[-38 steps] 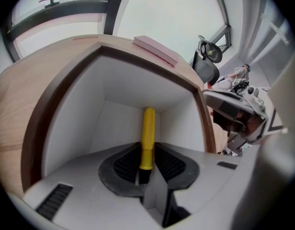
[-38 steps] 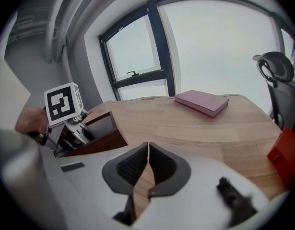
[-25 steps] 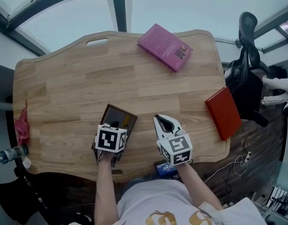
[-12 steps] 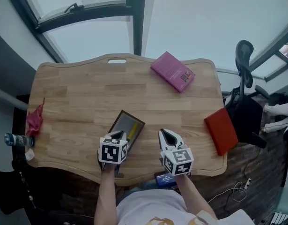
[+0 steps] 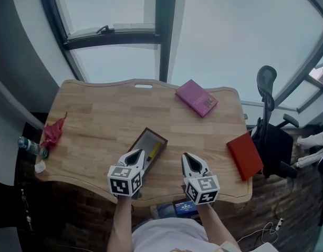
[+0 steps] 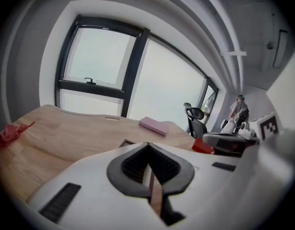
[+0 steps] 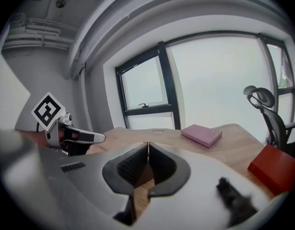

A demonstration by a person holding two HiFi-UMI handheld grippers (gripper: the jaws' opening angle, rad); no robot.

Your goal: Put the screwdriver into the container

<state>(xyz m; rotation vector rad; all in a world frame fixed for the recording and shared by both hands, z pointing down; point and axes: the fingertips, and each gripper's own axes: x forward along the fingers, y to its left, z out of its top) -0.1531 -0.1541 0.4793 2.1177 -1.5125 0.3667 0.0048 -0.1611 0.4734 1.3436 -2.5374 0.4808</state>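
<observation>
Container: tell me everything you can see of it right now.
The container is a shallow, dark brown rectangular tray, open-topped, lying flat and diagonal on the wooden table near its front edge. A yellow-handled screwdriver lies inside along its right wall. The shut left gripper covers its near end; contact cannot be told.

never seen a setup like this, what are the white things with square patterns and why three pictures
No robot here: a person holds a two-jaw gripper in each hand, and the patterned cubes are part of those grippers. One picture comes from a camera on the person's head, looking down. The other two come from cameras riding on each gripper, looking along its jaws. The left gripper and the right gripper are both shut and hold nothing. On the wooden table lie a dark container with a yellow screwdriver in it, a pink book, a red book and a red cloth.
</observation>
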